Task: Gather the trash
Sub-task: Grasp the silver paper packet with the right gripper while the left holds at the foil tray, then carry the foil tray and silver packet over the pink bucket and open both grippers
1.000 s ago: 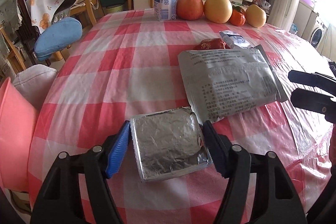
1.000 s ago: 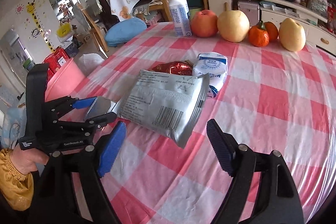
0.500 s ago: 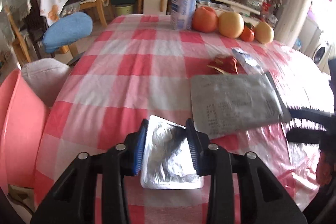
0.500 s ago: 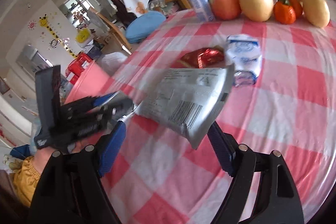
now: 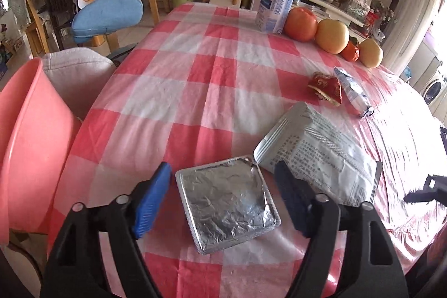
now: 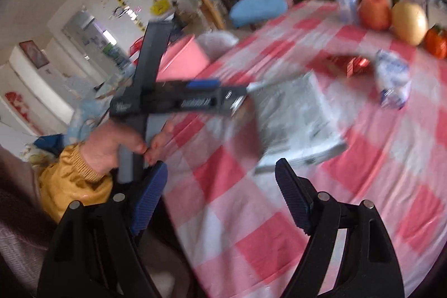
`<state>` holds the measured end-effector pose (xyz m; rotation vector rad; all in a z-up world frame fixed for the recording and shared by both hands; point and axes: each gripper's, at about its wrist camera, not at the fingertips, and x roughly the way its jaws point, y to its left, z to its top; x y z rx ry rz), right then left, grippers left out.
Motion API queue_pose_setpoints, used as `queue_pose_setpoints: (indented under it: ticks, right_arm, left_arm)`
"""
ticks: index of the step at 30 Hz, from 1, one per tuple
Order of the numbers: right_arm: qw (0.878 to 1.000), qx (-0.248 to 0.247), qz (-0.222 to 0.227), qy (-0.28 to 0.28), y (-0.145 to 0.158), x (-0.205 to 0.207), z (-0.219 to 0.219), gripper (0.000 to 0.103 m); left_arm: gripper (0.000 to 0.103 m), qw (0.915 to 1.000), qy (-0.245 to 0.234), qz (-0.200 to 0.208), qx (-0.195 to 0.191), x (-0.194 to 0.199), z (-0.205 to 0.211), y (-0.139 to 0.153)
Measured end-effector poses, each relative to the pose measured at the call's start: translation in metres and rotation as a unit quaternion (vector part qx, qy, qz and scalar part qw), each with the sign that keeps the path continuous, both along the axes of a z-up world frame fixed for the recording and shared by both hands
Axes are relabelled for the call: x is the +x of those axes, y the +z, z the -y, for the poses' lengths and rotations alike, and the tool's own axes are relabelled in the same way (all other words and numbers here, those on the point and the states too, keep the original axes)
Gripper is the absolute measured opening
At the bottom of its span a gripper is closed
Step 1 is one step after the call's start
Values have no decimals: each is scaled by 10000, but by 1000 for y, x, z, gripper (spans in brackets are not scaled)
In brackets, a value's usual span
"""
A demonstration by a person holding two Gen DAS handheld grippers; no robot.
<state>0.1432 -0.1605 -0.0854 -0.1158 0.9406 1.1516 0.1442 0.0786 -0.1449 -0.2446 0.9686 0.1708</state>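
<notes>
Left gripper [image 5: 222,194], clamped on the foil packet [image 5: 227,204] half a second ago, now gapes around it at lower centre; the grab failed. Right gripper [image 6: 220,194] is open, empty.

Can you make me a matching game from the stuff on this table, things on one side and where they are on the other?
Things:
1. foil tray
2. bottle
3. red wrapper
4. pink tub

Places:
A. beside the table's left edge
B. far end, next to the fruit
C. between the left gripper's open fingers
D. touching the white-and-blue packet

Pairs: 1-C, 2-B, 3-D, 4-A
</notes>
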Motion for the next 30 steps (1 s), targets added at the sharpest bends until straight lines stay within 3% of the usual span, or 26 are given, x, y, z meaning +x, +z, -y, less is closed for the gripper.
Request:
queue_pose_setpoints:
  ticks: [1, 4, 6, 9, 12, 15, 16, 18, 30]
  right_arm:
    - [9991, -205, 327, -196, -1, 3, -5, 81]
    - [9957, -614, 514, -476, -15, 17, -20, 81]
    - [9925, -930, 662, -444, -27, 23, -33, 81]
    - [9883, -1179, 935, -266, -40, 25, -51, 90]
    - [9848, -1381, 1008, -311, -53, 31, -62, 90]
    - [9832, -1432, 1061, -394, -59, 34, -66, 91]
    - [9825, -1448, 1092, -417, -60, 34, -66, 91]
    - [9817, -1451, 1151, -448, -61, 32, -67, 91]
    - [9756, -1467, 1386, -863, -58, 21, -65, 77]
  left_arm:
    - [80, 10000, -14, -70, 24, 0, 2, -2]
    - [83, 9998, -127, -103, 134, 0, 8, -3]
    - [84, 9996, -153, -117, 191, -2, 11, -5]
    - [84, 9988, -179, -166, 416, -3, 15, -6]
    - [84, 9984, -184, -140, 517, -4, 16, -6]
    - [82, 9977, -188, -131, 633, -3, 18, -7]
    - [75, 9977, -183, -91, 643, -4, 18, -6]
    - [71, 9979, -125, -34, 637, -4, 16, -5]
    - [66, 9987, -9, 111, 504, -8, 11, -5]
